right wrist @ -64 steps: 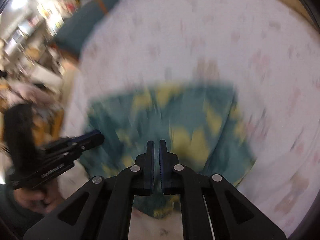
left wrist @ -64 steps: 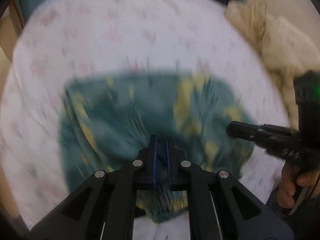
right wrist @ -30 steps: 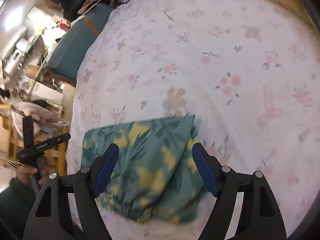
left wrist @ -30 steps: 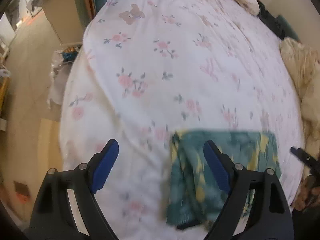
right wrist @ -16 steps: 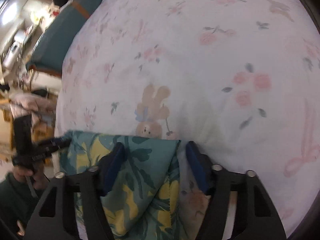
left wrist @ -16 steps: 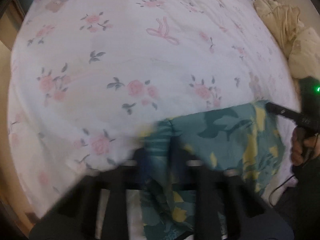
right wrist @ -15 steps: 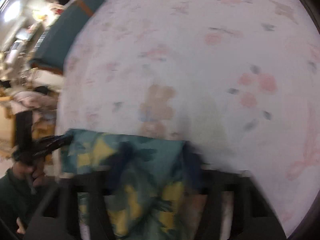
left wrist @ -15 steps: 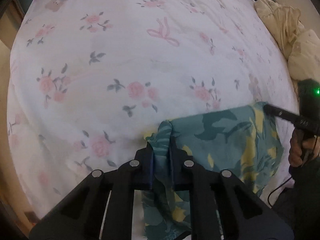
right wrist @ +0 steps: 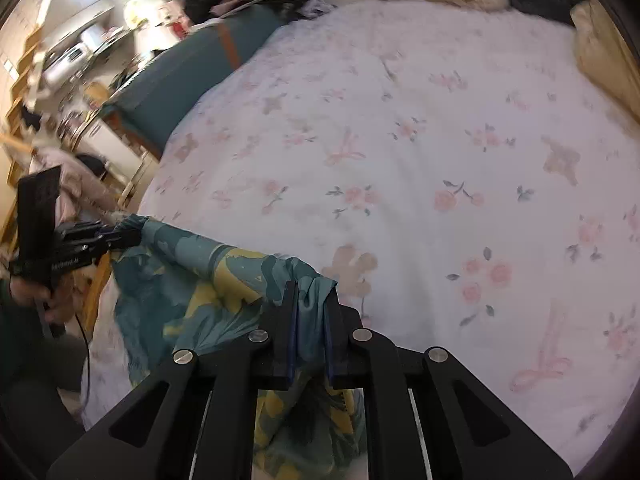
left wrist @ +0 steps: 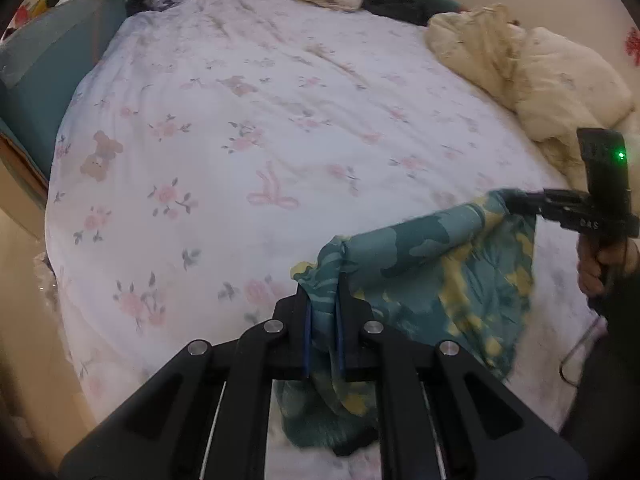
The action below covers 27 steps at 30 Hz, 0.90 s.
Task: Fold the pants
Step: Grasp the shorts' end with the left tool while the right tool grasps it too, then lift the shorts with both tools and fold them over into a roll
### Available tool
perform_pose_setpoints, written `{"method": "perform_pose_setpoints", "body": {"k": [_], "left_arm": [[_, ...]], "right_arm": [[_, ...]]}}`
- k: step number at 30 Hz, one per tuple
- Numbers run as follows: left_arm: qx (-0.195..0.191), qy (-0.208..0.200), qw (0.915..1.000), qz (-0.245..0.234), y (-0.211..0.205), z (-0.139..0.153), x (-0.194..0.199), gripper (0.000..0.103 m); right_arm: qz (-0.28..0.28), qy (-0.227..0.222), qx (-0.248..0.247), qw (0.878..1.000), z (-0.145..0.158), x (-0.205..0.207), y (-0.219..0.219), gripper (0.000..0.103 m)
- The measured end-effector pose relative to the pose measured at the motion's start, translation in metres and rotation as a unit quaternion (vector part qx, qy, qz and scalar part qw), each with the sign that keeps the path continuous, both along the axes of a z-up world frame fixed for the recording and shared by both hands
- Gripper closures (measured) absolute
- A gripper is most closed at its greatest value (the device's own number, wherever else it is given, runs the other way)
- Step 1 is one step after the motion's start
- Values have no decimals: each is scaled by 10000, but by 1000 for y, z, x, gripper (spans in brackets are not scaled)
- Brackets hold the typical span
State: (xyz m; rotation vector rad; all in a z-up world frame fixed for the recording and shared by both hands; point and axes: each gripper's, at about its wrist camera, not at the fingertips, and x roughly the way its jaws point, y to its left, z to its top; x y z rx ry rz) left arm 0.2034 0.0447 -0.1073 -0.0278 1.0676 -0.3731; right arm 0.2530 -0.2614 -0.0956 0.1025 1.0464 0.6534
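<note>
Left claw (left wrist: pixel 322 312) gripping pants (left wrist: pixel 420 272) corner; right claw (right wrist: pixel 310 320) closing on opposite corner, holding fabric taut above bed (left wrist: pixel 280 128).

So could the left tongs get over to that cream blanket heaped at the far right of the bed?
Probably not right away: the left tongs are shut on a corner of the pants, and the cream blanket lies well beyond, across open bedsheet.
</note>
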Motion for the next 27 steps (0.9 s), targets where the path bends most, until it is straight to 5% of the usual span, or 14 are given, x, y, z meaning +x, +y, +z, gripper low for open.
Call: {"method": "perform_pose_setpoints", "body": {"k": [6,11,14,16,18,21,24,27], "left_arm": [[101,-474,9965,-681,0,16,-55,96],[437,-554,9889,-1305,-10,11,-91,96],[283,24,9870,-1582,-12,5,-106,96],[685,130,9829,-1702,-10,-6,-113,96],[639,530,9831,-1632,-5,-17,-114,96],[1141,426,9738,-1921,-17,-25,-129,94],[1302,859,9711,-1804,-13,-37,-129,94],[1606,1385,9657,-1500,1,-40,-126,81]], "right_arm": [[622,-407,-223,9970,28,-51,-3,93],[892,-168,-625,9939,23,-84,-1,93],[1145,418,-1136,9860,4,-102,3,93],[1214,695,-1207,9828,-5,-117,3,93],[1243,798,-1351,9798,-10,-125,6,93],[1309,978,-1563,9741,-22,-133,11,93],[1124,1120,-1895,9690,-32,-135,10,92],[1248,1522,-1957,9607,-30,-142,5,90]]}}
